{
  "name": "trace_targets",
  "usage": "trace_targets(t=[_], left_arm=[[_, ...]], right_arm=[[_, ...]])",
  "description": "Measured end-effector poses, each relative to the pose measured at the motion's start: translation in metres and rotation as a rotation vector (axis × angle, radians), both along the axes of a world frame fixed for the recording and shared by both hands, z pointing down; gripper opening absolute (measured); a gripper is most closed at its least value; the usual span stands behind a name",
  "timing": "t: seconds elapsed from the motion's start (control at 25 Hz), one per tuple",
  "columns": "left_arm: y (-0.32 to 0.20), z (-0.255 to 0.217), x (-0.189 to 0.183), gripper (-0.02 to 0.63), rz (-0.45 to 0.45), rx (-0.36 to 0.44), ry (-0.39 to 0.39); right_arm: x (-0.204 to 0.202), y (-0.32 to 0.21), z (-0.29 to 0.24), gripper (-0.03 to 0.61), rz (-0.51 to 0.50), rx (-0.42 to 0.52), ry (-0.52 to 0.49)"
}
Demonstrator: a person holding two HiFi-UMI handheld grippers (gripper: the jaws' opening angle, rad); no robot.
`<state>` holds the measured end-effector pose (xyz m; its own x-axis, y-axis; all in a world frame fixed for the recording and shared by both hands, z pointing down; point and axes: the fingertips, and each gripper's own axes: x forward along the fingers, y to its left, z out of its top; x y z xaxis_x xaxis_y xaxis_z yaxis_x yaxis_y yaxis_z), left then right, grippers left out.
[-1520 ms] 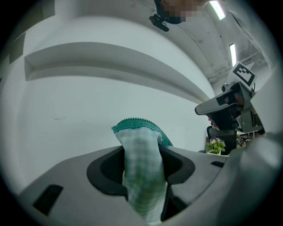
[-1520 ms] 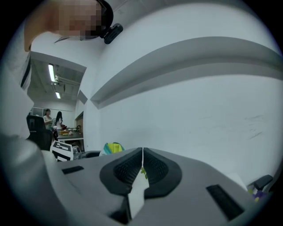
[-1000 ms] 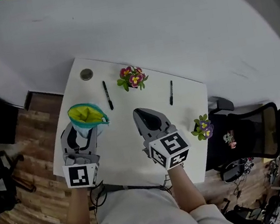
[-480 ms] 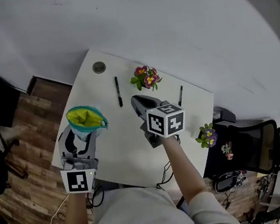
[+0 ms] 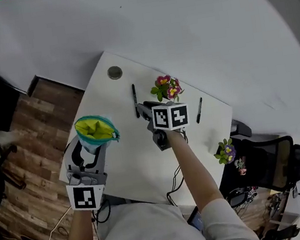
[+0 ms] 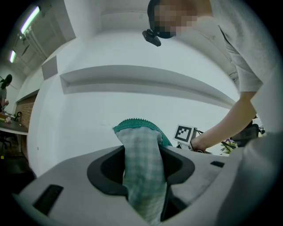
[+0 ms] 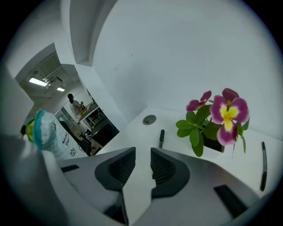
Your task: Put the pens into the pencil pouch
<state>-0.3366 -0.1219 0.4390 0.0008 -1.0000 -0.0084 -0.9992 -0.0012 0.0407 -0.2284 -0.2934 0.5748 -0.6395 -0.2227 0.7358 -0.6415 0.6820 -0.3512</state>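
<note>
The pencil pouch (image 5: 95,129), green-rimmed with a yellow lining, stands mouth-up over the table's left side. My left gripper (image 5: 91,146) is shut on its checked cloth (image 6: 141,163) from below. One black pen (image 5: 135,100) lies near the table's far edge, left of the pink flower pot (image 5: 167,87). My right gripper (image 5: 144,111) tilts down just on the near side of that pen, its jaws a narrow gap apart with nothing between them. In the right gripper view the pen (image 7: 161,138) lies just beyond the jaws (image 7: 142,159). A second black pen (image 5: 199,110) lies right of the flowers.
The white table (image 5: 129,164) carries a round cable grommet (image 5: 114,72) at its far corner and a second small flower pot (image 5: 226,150) at its right edge. A black office chair (image 5: 281,158) stands to the right, with wooden floor to the left.
My right gripper has moved away from me across the table and tipped downward, ending just short of the left pen. The left gripper has shifted slightly, the pouch still in it.
</note>
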Motion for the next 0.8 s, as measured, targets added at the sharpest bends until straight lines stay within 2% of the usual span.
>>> trace_targets(t=[0.32, 0.68, 0.8], left_arm=[[-0.001, 0.004, -0.003, 0.215, 0.003, -0.001, 0.009], [-0.002, 0.001, -0.008, 0.215, -0.015, -0.007, 0.011], [-0.005, 0.011, -0.029, 0.215, -0.018, -0.022, 0.017]], right_arm=[[-0.003, -0.022, 0.040, 0.115, 0.015, 0.010, 0.145], [0.015, -0.046, 0.060, 0.115, 0.015, 0.046, 0.297], [0.001, -0.049, 0.075, 0.109, 0.011, 0.039, 0.333]])
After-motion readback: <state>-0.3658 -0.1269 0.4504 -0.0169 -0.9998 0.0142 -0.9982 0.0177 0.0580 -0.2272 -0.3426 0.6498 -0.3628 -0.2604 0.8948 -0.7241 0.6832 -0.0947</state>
